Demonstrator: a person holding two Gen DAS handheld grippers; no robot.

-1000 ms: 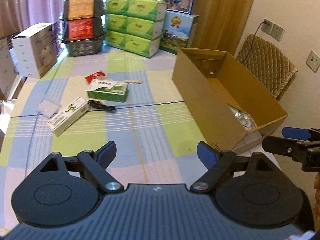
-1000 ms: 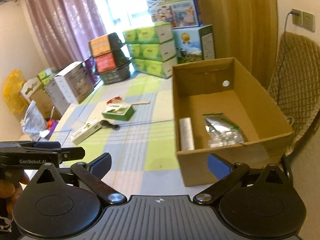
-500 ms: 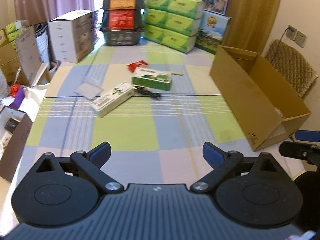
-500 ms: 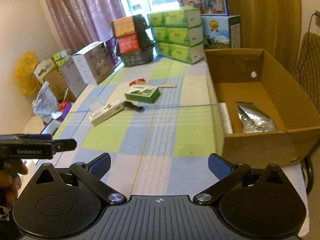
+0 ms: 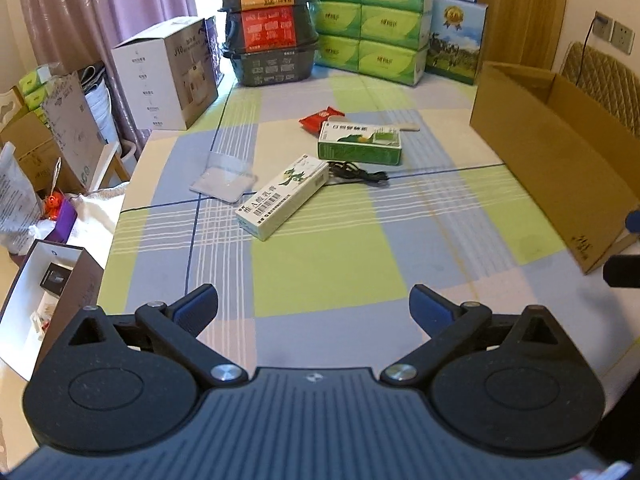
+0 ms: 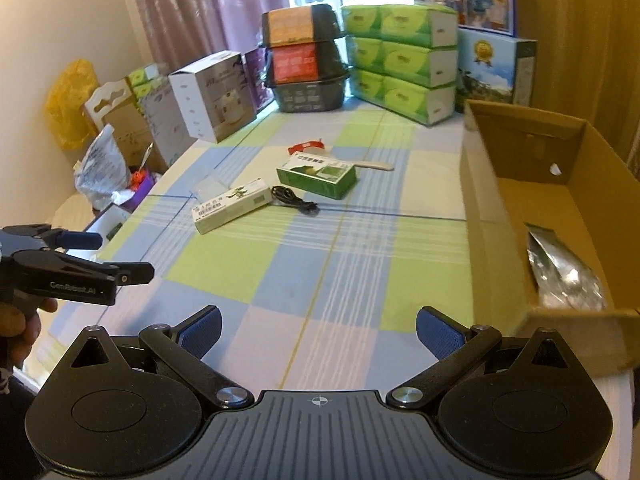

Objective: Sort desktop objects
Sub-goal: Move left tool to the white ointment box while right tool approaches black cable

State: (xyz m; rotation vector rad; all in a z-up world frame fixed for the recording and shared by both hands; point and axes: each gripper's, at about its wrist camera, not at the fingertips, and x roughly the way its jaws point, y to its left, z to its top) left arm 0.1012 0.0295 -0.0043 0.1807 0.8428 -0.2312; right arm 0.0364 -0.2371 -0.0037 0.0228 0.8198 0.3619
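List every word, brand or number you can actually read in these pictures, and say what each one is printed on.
"GenRobot.AI": on the side of the left gripper, seen from the right wrist.
"J10": on the white carton at the table's left edge.
Chinese print on the long white box, the green box, the tissue packs and the black baskets: too small or blurred to read.

Tissue packs (image 5: 370,20) stacked beside black baskets (image 5: 271,26).

- "GenRobot.AI" in pale letters on the side of the left gripper (image 6: 120,258).
- "J10" on the white carton (image 5: 170,70) beside the tabletop's far left corner.
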